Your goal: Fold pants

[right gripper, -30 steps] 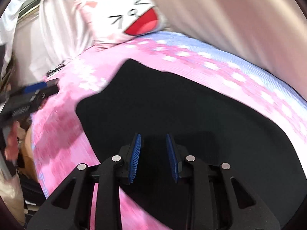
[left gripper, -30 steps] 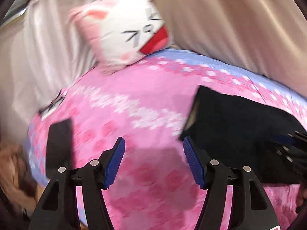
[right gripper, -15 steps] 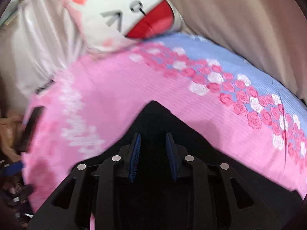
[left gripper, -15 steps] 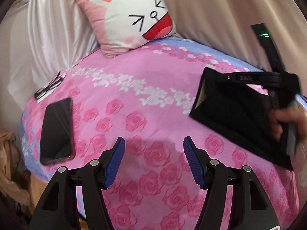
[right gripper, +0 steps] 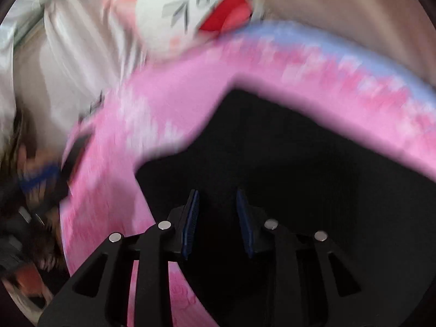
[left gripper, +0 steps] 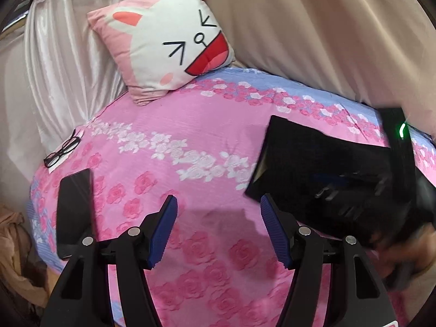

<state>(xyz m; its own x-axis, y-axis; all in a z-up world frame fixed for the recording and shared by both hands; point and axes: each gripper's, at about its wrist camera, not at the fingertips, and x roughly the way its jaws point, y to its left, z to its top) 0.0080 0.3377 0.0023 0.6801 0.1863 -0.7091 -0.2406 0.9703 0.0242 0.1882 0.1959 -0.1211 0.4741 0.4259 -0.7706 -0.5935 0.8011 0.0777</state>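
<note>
A: Left wrist view: where are the black pants (left gripper: 313, 169)?
B: Folded, near the bed's (left gripper: 196, 136) right edge. Left gripper (left gripper: 218, 231) apart, empty.
A: Right gripper (right gripper: 216, 220)?
B: Over the pants; grip indeterminable.

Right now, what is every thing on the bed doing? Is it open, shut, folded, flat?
Black pants: folded, lying flat on the bedspread.
Left tool: open, nothing between its pads.
Right tool: over the pants, pads a little apart; too dark to tell whether cloth is pinched.
Phone: flat, screen dark.
Glasses: lying unfolded.
Bunny pillow: propped against the curtain.
</note>
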